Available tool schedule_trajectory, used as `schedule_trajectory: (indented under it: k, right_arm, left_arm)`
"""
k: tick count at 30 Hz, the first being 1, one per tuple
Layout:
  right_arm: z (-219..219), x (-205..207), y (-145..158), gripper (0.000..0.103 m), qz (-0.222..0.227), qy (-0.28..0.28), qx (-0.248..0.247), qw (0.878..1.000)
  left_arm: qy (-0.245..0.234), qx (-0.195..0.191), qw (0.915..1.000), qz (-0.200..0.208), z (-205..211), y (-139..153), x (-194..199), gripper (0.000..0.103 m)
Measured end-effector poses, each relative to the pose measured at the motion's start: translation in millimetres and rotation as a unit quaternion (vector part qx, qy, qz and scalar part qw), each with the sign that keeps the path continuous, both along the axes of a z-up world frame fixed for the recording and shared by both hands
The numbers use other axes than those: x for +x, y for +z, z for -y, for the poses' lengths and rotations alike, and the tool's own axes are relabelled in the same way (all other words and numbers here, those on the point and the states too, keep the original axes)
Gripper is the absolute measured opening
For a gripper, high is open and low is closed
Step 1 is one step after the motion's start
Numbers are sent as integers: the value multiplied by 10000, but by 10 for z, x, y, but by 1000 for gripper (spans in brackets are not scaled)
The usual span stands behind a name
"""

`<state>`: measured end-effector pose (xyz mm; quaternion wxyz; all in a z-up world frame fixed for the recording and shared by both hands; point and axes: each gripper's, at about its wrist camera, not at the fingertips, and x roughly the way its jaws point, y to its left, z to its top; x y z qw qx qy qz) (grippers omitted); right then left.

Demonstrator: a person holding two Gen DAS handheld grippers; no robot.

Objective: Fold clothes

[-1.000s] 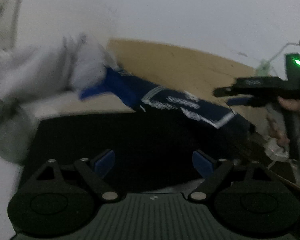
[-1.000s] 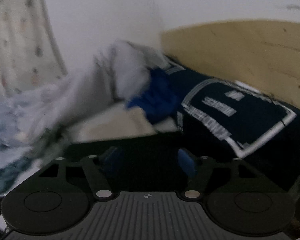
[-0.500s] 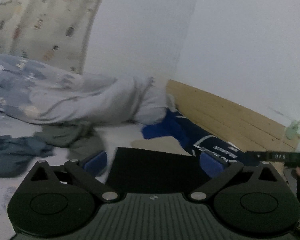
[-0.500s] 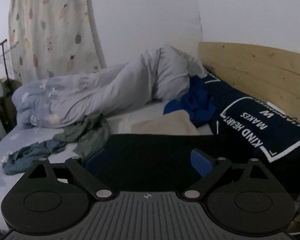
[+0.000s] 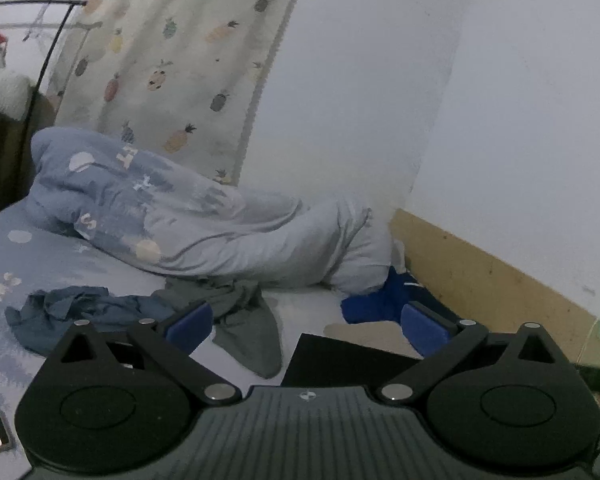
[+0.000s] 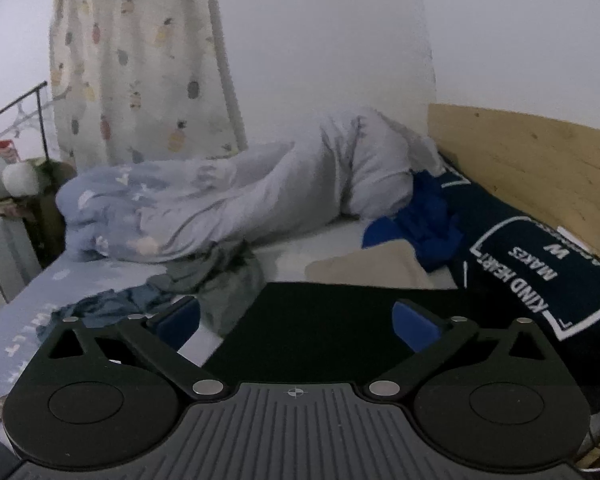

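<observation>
1. Clothes lie spread over the bed: at the left a crumpled blue-grey garment [image 5: 80, 312], and just to its right a grey garment [image 5: 248, 328] on the pale sheet [image 5: 312, 308].
2. A black garment [image 6: 320, 320] lies flat in the middle, nearest both cameras, under the open jaws.
3. Beside its far edge sits a beige piece [image 6: 372, 268], and a bright blue garment [image 6: 428, 220] is bunched against it.
4. Behind them a light blue duvet [image 5: 172, 220] is heaped along the wall.
5. At the right, a navy cushion with white lettering [image 6: 532, 276] rests by the wooden headboard [image 6: 532, 168].
6. The left gripper [image 5: 306, 324] has its jaws spread wide, holding nothing.
7. The right gripper [image 6: 296, 320] has its jaws opening, with no cloth pinched between them.
</observation>
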<state>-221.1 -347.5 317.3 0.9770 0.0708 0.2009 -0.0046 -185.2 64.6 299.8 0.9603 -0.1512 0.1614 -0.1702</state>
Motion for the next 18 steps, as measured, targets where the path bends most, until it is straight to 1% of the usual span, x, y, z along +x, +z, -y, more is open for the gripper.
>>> schedule_trajectory:
  k: [3,4,6,8,13,15,18]
  right_arm:
    - [-35,57,-39,103,18,77,118,9999]
    - [-29,96,-78,103,-7,92,175,9998]
    - [-2,198,-197,103,-54,77,286,9995]
    - [36,322,-386,103,-65,8,426,9991]
    - [98,462,-949,103,51,-94,474,9988]
    - [107,461,-1167,103,104,-107,508,9986]
    - [145,478,-1384,103,83,-108,771,9969]
  left_arm:
    - [-92,-131,9998,-107,56,-5,111,103]
    - [-125,-122,9997,-175,91,-49,171,103]
    - [-195,-182,9986,-462,179,-229,357,103]
    - [-208,-319,9959,-824,258,-464,545,103]
    - [-219,-623,9849,-1603,519,-1141,990,103]
    - [-286,-716,9798,-1847,614,-1389,1151,103]
    - [-458,-947,9707,-2160,726,-1766,1396,103]
